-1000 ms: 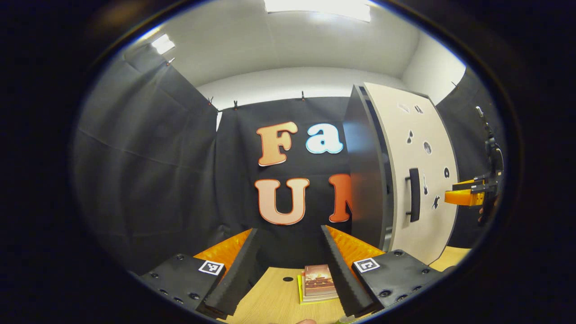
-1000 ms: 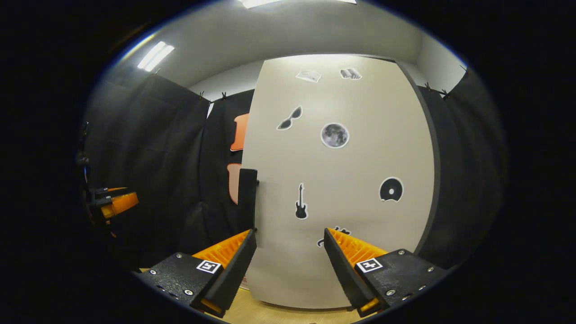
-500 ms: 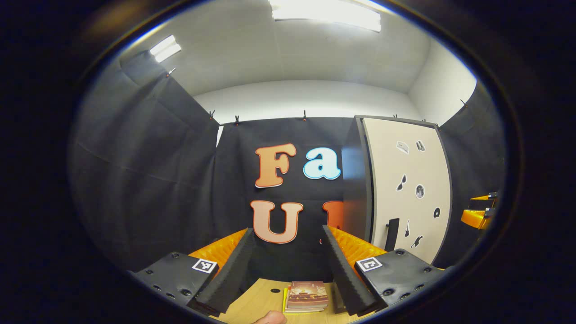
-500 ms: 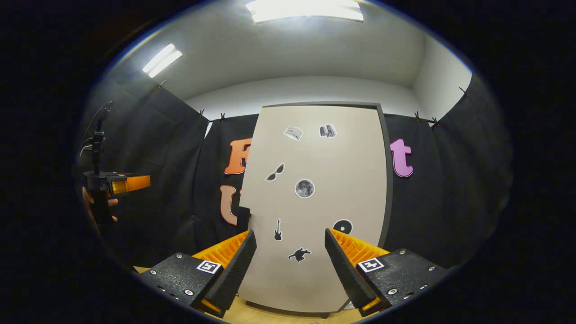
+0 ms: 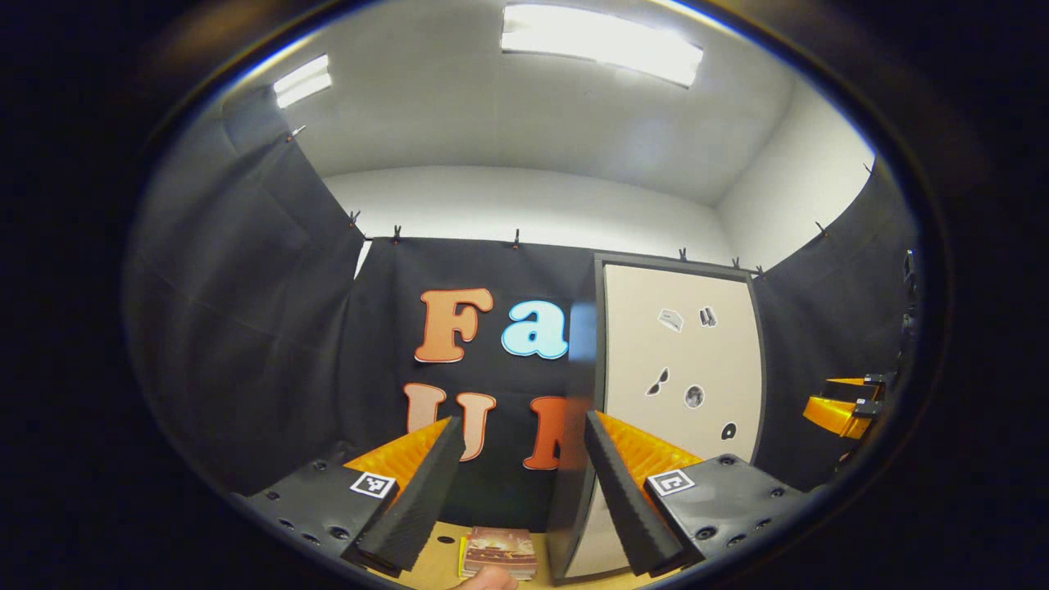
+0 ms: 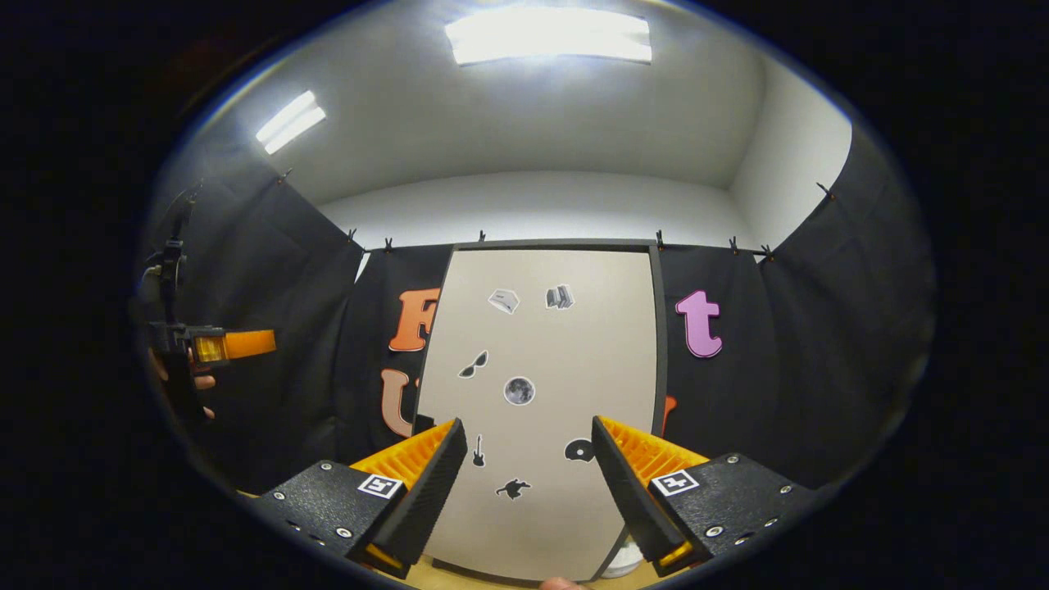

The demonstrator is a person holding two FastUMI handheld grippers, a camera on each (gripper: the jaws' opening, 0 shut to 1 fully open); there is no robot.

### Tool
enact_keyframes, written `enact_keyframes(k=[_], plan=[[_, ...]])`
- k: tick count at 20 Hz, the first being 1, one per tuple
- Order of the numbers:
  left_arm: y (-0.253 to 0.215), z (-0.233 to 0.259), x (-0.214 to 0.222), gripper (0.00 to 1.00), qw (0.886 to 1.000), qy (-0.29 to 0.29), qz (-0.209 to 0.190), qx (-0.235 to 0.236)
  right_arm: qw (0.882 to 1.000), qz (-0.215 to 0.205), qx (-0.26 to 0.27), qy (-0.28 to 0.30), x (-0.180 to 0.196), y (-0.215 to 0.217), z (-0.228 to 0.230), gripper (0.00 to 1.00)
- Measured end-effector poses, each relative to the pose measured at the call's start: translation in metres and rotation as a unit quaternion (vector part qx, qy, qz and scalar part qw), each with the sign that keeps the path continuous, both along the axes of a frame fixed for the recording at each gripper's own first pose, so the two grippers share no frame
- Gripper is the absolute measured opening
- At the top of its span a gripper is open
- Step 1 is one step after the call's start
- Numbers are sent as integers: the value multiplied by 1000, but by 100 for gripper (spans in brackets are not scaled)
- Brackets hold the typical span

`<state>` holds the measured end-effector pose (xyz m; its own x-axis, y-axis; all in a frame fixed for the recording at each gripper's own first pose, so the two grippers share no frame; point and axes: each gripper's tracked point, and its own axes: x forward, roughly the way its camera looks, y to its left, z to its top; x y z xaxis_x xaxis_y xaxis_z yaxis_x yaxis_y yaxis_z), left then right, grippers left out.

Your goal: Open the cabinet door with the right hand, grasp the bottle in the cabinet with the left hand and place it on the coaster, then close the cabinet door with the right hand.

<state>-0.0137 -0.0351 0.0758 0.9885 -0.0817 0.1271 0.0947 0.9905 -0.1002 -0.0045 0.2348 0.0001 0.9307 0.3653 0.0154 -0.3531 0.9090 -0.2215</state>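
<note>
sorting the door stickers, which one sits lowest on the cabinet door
The dark running-figure sticker: it sits below the guitar sticker and disc sticker, nearest the cabinet door's bottom edge.

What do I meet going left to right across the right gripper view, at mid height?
Left gripper, held in a hand → black cloth wall → cabinet door with stickers → black cloth wall again.

Probably a recording booth — black cloth walls (image 6: 819,344), ceiling lights (image 6: 547,34).
</note>
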Motion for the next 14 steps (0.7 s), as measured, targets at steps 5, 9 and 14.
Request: enact_keyframes(k=[5, 9, 14], plan=[[-1, 12, -1, 93, 1000, -13, 8, 6, 1000, 14, -4, -5, -12, 11, 6, 95], [-1, 20, -12, 93, 999, -31, 14, 18, 1000, 14, 2, -11, -18, 15, 6, 95], [11, 18, -13, 93, 998, -37, 41, 39, 1000, 22, -5, -13, -18, 27, 3, 94]])
